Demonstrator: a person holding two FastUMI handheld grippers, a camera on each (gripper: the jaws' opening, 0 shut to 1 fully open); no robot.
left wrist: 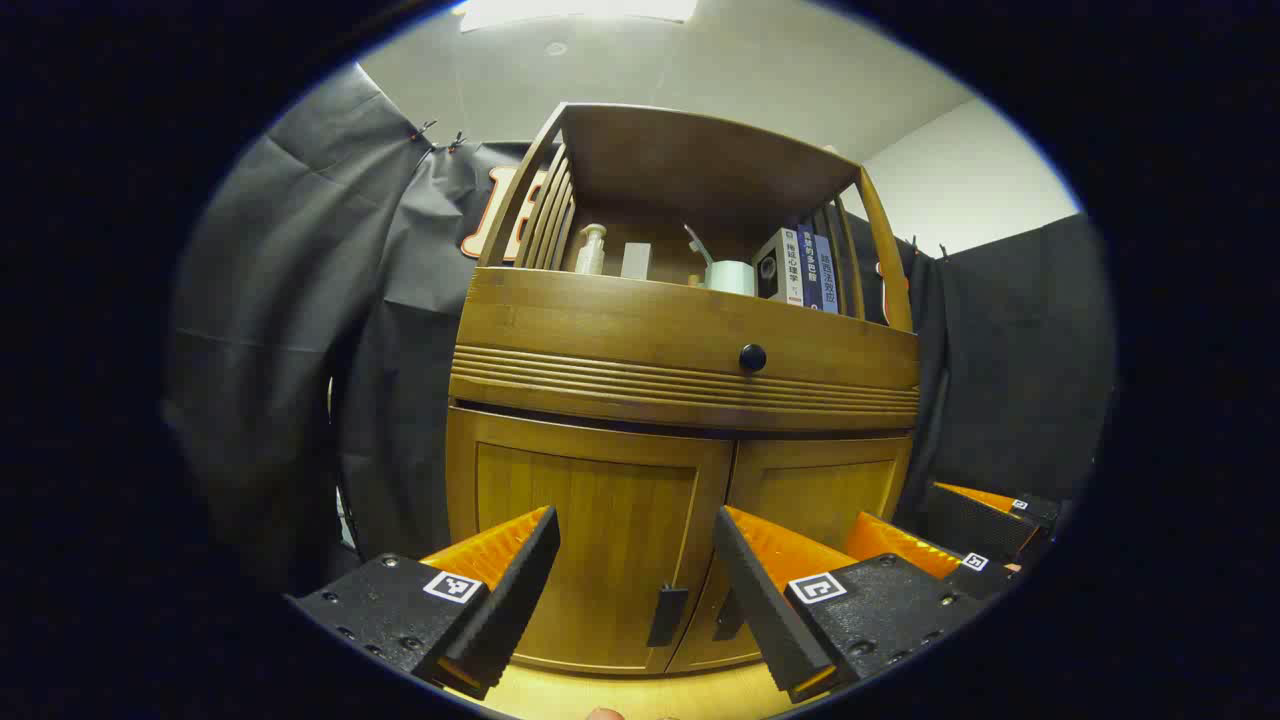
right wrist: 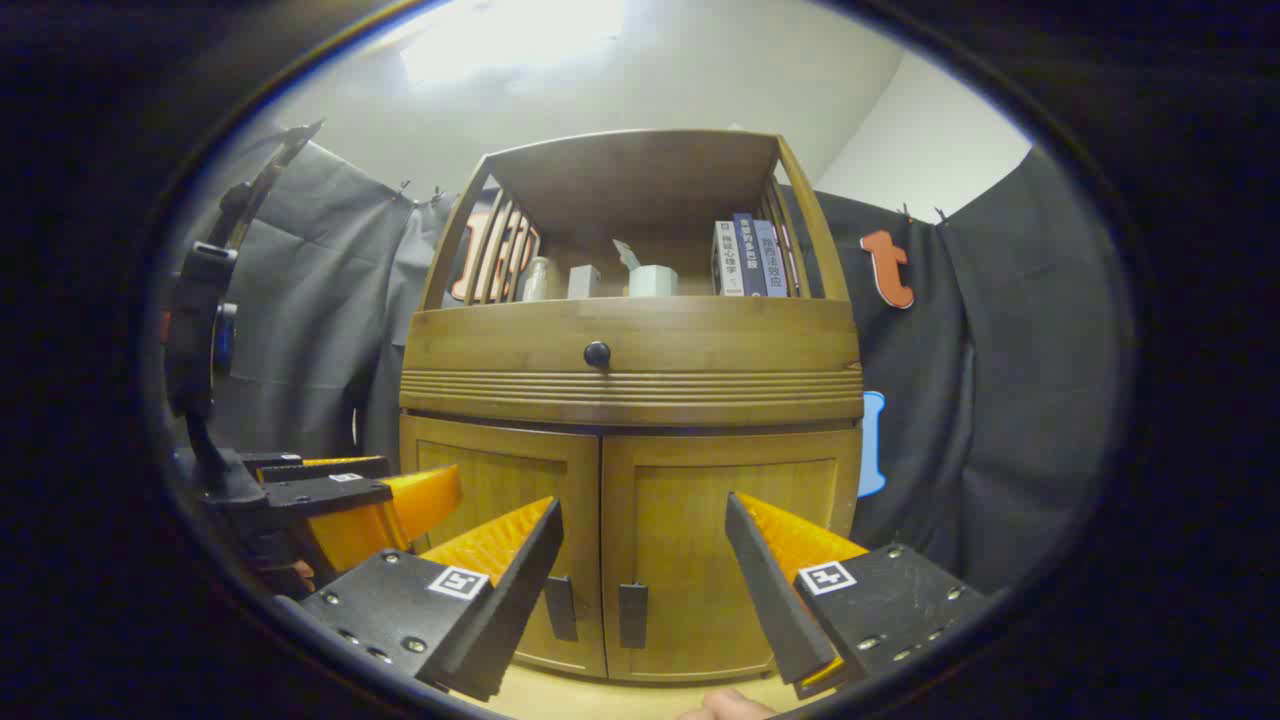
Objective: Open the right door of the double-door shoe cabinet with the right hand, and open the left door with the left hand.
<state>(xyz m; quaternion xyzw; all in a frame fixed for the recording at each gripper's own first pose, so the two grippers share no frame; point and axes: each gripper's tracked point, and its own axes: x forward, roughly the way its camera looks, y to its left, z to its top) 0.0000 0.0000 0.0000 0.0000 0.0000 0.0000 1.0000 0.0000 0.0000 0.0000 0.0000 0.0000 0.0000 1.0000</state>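
Wooden shoe cabinet (left wrist: 680,420) straight ahead, left door (left wrist: 590,540) and right door (right wrist: 735,545) both closed, handles (right wrist: 632,615) side by side at the middle seam. Left gripper (left wrist: 635,580) spread wide before the cabinet, holding nothing; right gripper (right wrist: 640,575) likewise wide and empty. Below the cabinet's left side in the right gripper view, the other gripper; at the cabinet's right edge in the left gripper view, its counterpart.

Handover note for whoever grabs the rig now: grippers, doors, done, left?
Left gripper: open, holding nothing, short of the left door, roughly facing the left door handle.
Right gripper: open, holding nothing, in front of the right door, roughly facing the right door handle.
Shoe cabinet: both doors shut, handles side by side at the centre seam.
Done: approach only.
Left: grip the right handle and open the right door, then the left door with the left gripper.
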